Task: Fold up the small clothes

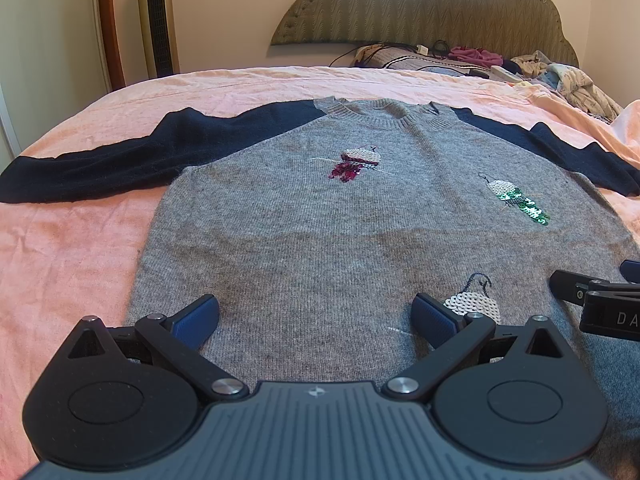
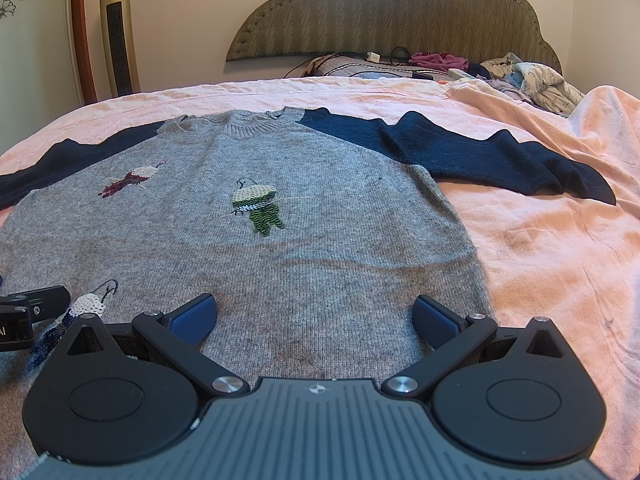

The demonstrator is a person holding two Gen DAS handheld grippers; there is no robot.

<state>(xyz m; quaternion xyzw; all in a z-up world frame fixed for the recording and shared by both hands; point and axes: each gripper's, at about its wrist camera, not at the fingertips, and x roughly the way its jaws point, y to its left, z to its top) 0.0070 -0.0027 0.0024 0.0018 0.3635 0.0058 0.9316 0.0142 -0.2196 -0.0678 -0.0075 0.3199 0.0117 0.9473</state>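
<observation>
Sweater spread flat on the bed, both tongs wide open over its lower part

The grey sweater (image 1: 320, 216) with navy sleeves lies face up on the pink bedspread (image 1: 72, 248), collar toward the headboard (image 1: 420, 4) and both sleeves stretched out sideways, probably so the folds can start clean. The left tongs (image 1: 315, 314) and right tongs (image 2: 314, 314) are spread wide and hold nothing; they sit side by side near the hem, likely ready to take it. The hem itself is hidden under the tongs' bodies, so whether the pads touch the knit cannot be told. The sequin birds are partly covered, and the clothes pile (image 2: 536, 80) by the headboard is too jumbled to sort out.
</observation>
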